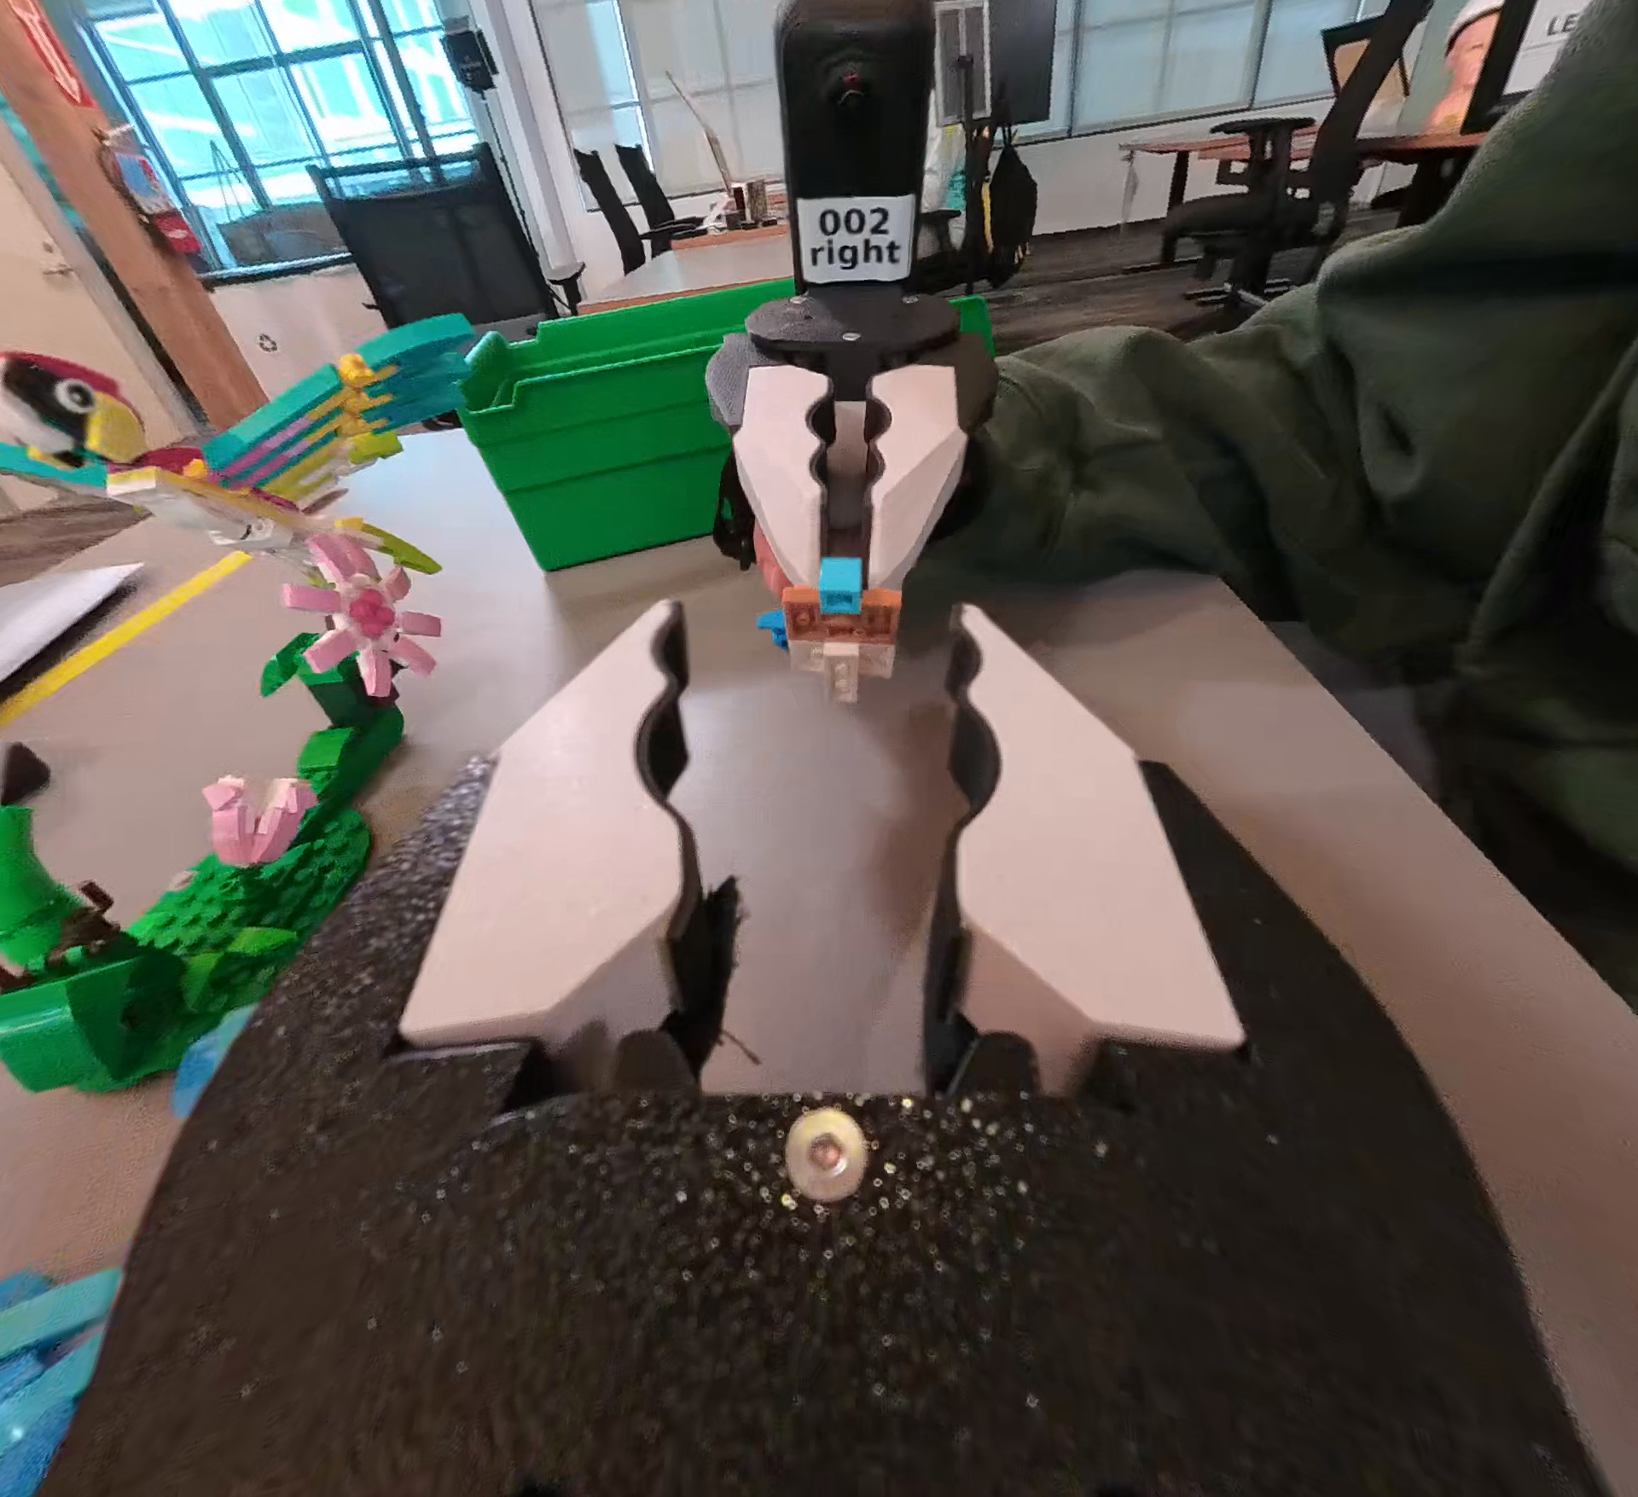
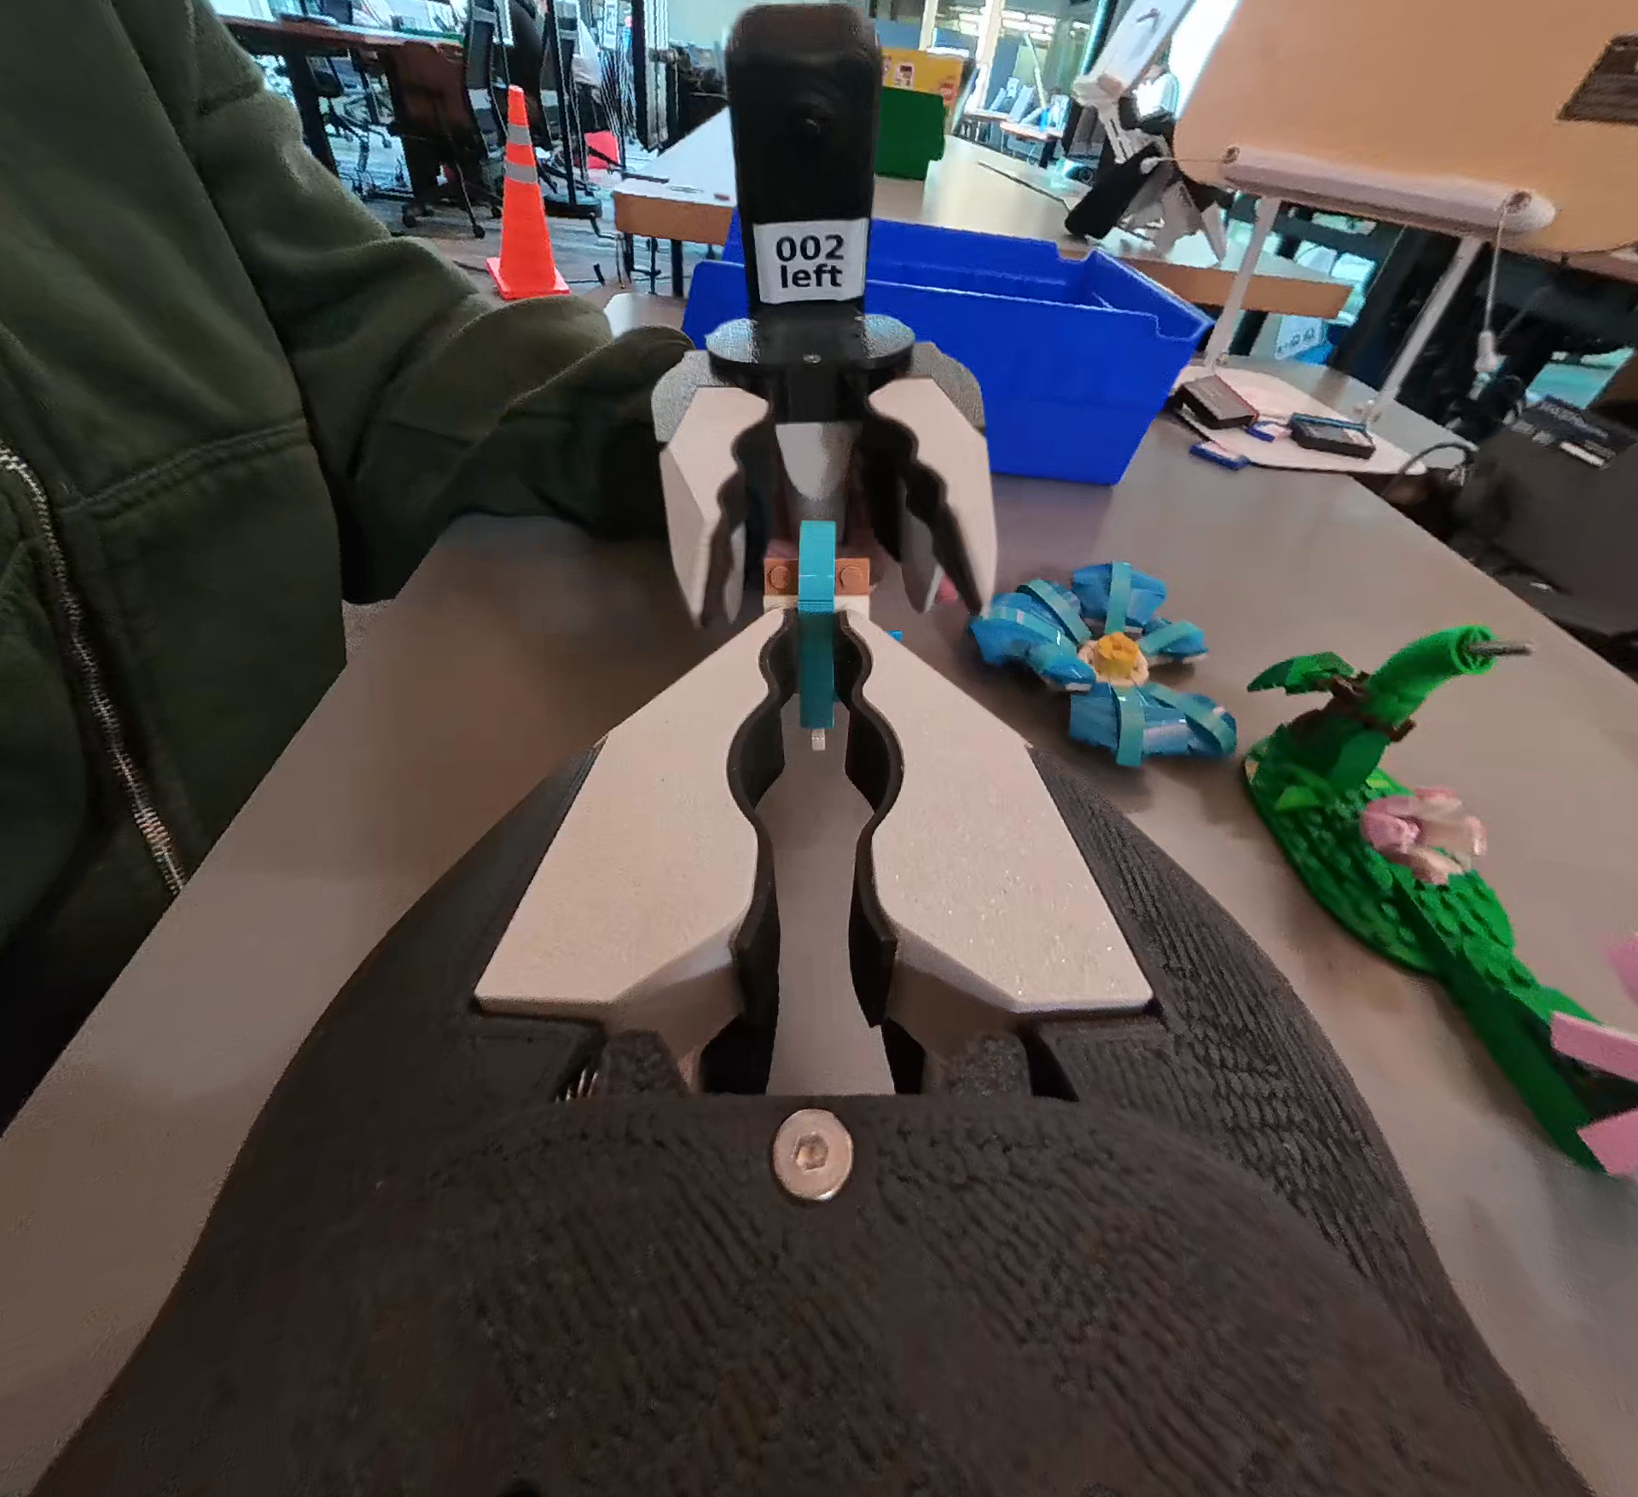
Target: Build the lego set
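My right gripper (image 2: 815, 628) is shut on a small brick assembly (image 2: 815, 595) made of a teal strip with brown and white plates, held above the grey table (image 2: 1197, 568). In the left wrist view the right gripper (image 1: 842, 555) faces me with the assembly (image 1: 842, 626) sticking out of its tips. My left gripper (image 1: 815, 626) is open, and its fingertips flank the assembly's free end without clearly touching it. It also shows in the right wrist view (image 2: 824, 599), open on either side of the assembly.
A green bin (image 1: 603, 462) stands behind. A brick parrot (image 1: 97, 426), a pink brick flower (image 1: 368, 621) and a green plant base (image 1: 222, 932) are at the left. A blue bin (image 2: 1064, 355) and a blue brick flower (image 2: 1117, 683) are nearby. A person's green sleeves hold both grippers. Both grippers' tips are close together, under 4 cm apart. It is some 15 centimetres from my left tips to the brick parrot (image 1: 97, 426).
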### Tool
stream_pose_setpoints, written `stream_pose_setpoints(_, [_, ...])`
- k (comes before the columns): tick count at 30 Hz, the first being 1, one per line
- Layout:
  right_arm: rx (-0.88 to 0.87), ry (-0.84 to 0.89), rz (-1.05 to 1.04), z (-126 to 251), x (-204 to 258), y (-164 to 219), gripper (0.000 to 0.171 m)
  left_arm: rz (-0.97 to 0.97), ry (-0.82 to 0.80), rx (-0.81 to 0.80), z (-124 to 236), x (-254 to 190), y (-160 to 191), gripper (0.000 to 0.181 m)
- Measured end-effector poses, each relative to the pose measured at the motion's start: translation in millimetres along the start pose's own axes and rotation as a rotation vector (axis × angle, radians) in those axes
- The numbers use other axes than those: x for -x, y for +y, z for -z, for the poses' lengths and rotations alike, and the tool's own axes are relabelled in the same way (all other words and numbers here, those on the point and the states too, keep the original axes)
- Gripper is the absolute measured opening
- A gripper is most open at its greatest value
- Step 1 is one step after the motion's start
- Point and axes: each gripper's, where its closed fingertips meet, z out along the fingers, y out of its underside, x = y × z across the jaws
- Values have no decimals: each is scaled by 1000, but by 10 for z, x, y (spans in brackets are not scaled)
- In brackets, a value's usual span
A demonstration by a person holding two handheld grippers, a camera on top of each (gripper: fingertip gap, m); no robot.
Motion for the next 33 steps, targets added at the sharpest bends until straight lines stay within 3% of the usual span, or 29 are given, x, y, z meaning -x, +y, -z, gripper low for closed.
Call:
stream_pose_setpoints(2, [3,0,21,-45,30,-6,5,-32,-14,-15,-3,-5,-18,34])
stream_pose_setpoints(5, [-10,15,30,-73,21,-20,5,-40,8,-20,-4,-47,-26,22])
stream_pose_setpoints(16, [108,61,84,-168,29,206,5,-73,29,175,68,-28,252,22])
stream_pose_setpoints(25, [183,-24,82,-212,143,312,5,-99,74,264,116,-147,381,22])
stream_pose_setpoints(27, [230,47,77,20,-1,351,0,-137,2,377,299,6,558,22])
stream_pose_setpoints(29, [87,121,12,304,-179,177,0,-17,-46,239,513,134,360,22])
stream_pose_setpoints(33, [180,42,6,4,-54,343,0,-53,-56,226,427,147,341,22])
